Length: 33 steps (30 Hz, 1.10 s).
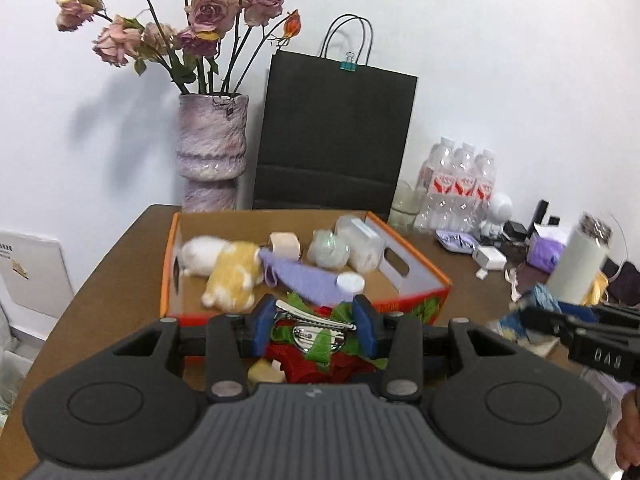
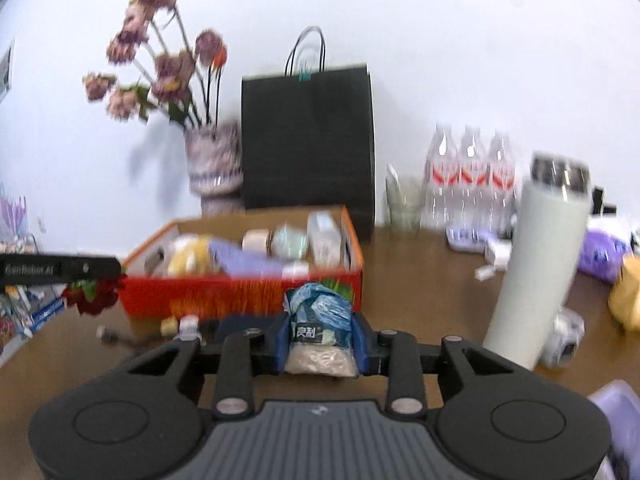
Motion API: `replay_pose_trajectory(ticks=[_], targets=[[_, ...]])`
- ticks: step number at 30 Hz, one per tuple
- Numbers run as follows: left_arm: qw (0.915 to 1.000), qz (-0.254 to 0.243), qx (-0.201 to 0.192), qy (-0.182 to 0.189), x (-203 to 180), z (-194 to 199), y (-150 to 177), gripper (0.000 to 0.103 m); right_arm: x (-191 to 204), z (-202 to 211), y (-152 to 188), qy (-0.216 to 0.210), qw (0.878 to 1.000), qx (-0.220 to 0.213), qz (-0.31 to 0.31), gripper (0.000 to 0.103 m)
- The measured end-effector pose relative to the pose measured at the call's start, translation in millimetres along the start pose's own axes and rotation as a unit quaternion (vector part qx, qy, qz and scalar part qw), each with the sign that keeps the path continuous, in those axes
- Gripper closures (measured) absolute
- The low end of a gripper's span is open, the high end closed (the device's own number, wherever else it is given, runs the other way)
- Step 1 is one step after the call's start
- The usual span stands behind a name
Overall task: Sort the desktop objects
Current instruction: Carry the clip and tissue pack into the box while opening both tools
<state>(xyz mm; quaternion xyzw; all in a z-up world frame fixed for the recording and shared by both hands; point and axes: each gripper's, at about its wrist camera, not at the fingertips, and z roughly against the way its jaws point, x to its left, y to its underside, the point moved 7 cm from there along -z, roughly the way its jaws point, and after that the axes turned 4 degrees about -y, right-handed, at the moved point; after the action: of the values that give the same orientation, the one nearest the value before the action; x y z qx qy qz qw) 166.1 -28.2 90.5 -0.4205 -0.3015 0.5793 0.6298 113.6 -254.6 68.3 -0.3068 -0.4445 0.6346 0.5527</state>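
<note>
Brown desk (image 1: pixel 104 280) against a white wall. Left gripper (image 1: pixel 314 326) is clamped on a red flower hair clip (image 1: pixel 320 344), just before the orange box (image 1: pixel 416 300). Right gripper (image 2: pixel 320 340) is clamped on a blue snack packet (image 2: pixel 320 328), near the same box (image 2: pixel 240 292); a white thermos (image 2: pixel 536 264) stands to its right.

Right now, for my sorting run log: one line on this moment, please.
left gripper: shut on red fabric flower clip | right gripper: shut on blue snack packet | orange cardboard box: ahead, partly filled
</note>
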Motion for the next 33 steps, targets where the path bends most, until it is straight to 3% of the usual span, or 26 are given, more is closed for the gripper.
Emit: replay_pose_trajectory(ticks=[3, 6, 8, 10, 12, 14, 15, 18, 21, 24, 28, 33], targets=[[0.9999, -0.016, -0.003, 0.0, -5.5, -27.0, -23.3, 0.06, -1.8, -29.1, -37.5, -0.024, 1.0, 0.001, -0.015, 0.073], [0.9996, -0.006, 0.029, -0.003, -4.6, -70.4, -39.7, 0.06, 4.4, -69.5, -66.0, -0.052, 0.998, 0.02, -0.039, 0.073], [0.9982, -0.026, 0.049, -0.022, -6.2, -104.8, -43.2, 0.06, 2.9, -106.7, -77.1, -0.056, 0.996, 0.049, -0.039, 0.072], [0.9936, -0.058, 0.083, -0.048, -5.4, -144.0, -38.0, 0.06, 0.0, -150.7, -79.9, -0.037, 0.994, 0.102, -0.029, 0.072], [0.9899, -0.056, 0.112, -0.067, 0.4, -171.8, -31.1, 0.06, 0.8, -192.2, -79.4, -0.015, 0.989, 0.149, 0.0, 0.072], [0.9888, -0.043, 0.131, -0.056, 3.4, -188.0, -27.6, 0.058, 6.1, -224.1, -76.8, 0.033, 0.982, 0.174, 0.066, 0.07], [0.9892, -0.034, 0.135, -0.046, 5.6, -191.9, -26.4, 0.057, 7.8, -238.7, -74.6, 0.044, 0.977, 0.189, 0.086, 0.063], [0.9898, -0.032, 0.131, -0.048, 10.2, -190.5, -32.7, 0.046, 10.4, -266.8, -69.3, 0.038, 0.97, 0.218, 0.101, 0.053], [0.991, -0.029, 0.115, -0.061, 20.3, -175.6, -43.3, 0.033, 3.6, -268.3, -73.2, 0.059, 0.97, 0.219, 0.092, 0.035], [0.9921, -0.025, 0.101, -0.07, 31.7, -156.2, -52.7, 0.022, -2.4, -254.7, -79.0, 0.039, 0.974, 0.217, 0.052, 0.029], [0.9925, -0.021, 0.089, -0.082, 42.4, -127.2, -58.2, 0.004, -7.4, -231.6, -88.1, 0.027, 0.976, 0.218, -0.002, 0.029], [0.9897, -0.018, 0.098, -0.103, 52.0, -97.0, -50.6, 0.001, 11.1, -193.0, -86.7, -0.013, 0.973, 0.231, -0.02, 0.019]])
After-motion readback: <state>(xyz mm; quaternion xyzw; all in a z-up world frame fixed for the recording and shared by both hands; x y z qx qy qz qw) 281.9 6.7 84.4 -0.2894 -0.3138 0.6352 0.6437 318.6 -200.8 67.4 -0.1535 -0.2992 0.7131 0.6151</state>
